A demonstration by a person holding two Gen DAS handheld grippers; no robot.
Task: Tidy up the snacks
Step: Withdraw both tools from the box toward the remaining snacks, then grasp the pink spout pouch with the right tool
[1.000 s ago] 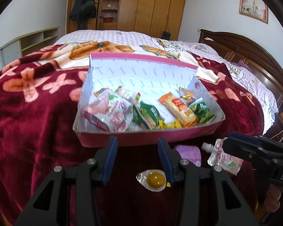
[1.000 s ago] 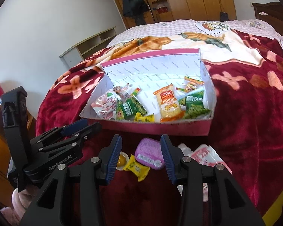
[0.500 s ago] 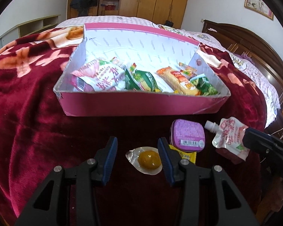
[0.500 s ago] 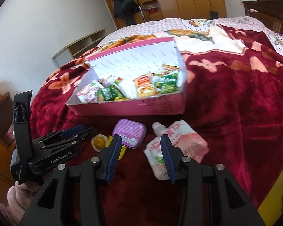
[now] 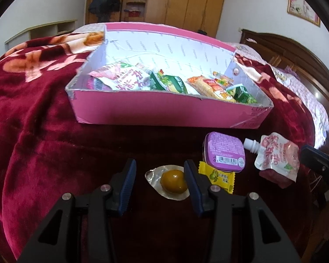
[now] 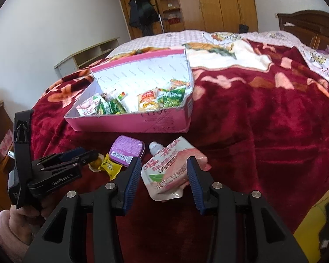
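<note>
Jaws on both grippers stand wide apart, nothing clamped yet. Compared to a second ago both have dropped low and close to the loose snacks, and each has lined up on its own target, so a double pick looks set up.

Going left to right: the left gripper (image 5: 158, 178) now has the jelly cup (image 5: 172, 181) sitting right between its fingers, foil rim flat on the red blanket (image 5: 33, 131). A second ago that cup was nearer the camera and below the fingertips, so the gripper has slid forward over it. Just right of it is the yellow candy (image 5: 217, 175), partly tucked under the near edge of the purple tin (image 5: 224, 151). Further right is the pink drink pouch (image 6: 170, 167), and the right gripper (image 6: 164, 173) has swung over from the tin to straddle it, cap pointing toward the far side.

On the far side of all of these, the pink box (image 5: 164, 111) already holds a bunch of packets, and it's near enough for a short carry.

My guess is the next thing is closing on the cup and the pouch. The pouch is floppy and wider than the opening looks, so it may bunch up; the cup is slick and domed, so it could squirt out.
</note>
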